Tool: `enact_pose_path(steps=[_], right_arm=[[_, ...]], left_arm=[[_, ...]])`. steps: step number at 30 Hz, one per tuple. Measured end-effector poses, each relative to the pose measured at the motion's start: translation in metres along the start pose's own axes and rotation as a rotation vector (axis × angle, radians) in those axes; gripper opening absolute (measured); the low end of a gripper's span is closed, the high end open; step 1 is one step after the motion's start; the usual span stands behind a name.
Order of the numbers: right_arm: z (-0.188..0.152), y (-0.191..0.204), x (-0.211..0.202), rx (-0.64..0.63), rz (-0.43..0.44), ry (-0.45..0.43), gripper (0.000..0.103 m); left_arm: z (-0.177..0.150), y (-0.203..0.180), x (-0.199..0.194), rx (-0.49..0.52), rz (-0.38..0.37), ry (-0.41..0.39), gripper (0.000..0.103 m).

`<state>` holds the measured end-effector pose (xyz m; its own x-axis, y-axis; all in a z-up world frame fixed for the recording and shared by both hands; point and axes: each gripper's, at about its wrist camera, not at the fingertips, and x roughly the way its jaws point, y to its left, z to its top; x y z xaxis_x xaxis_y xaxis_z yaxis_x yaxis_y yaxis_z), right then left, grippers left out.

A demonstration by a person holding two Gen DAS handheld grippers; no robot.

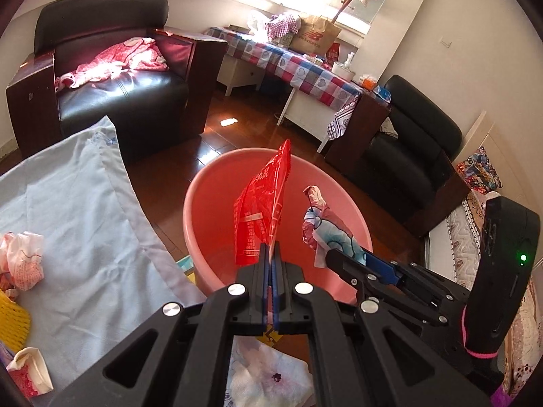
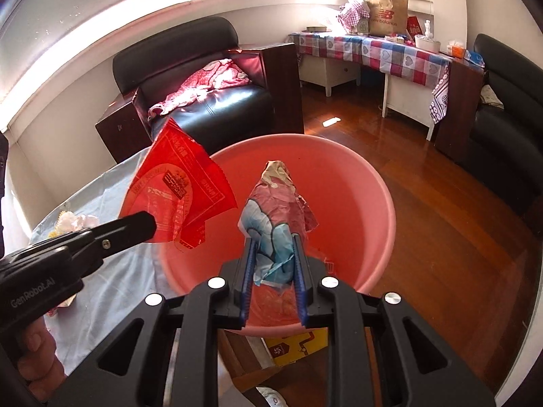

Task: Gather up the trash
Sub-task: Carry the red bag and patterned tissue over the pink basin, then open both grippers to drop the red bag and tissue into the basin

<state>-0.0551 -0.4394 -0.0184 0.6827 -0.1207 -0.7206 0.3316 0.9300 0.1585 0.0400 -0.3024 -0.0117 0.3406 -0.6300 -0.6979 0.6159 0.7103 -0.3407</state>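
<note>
A glossy red wrapper, thin crinkly film with a serrated edge, is pinched flat in the left gripper, its long axis standing up and away over the pink basin. A crumpled wad of pink and pale-blue printed film is clamped in the right gripper, pointing up and forward above the same smooth, round plastic basin. The basin sits on a shiny wood floor beside a pale blue cloth strewn with more scraps. Black leather armchairs are set beyond.
</note>
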Motion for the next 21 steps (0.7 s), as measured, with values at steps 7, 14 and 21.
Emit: enact_pose_path(steps=[7,14,21], right_arm=[[-0.001,-0.005,0.007,0.004,-0.016,0.014,0.021],[-0.003,-0.006,0.016,0.032,-0.035,0.039,0.027],[-0.004,-0.011,0.016,0.049,-0.027,0.041,0.040]], left_arm=[[-0.003,0.000,0.018,-0.009,0.013,0.031,0.001],[-0.006,0.003,0.023,-0.017,0.036,0.041,0.003],[-0.005,0.005,0.018,-0.031,0.053,0.025,0.033]])
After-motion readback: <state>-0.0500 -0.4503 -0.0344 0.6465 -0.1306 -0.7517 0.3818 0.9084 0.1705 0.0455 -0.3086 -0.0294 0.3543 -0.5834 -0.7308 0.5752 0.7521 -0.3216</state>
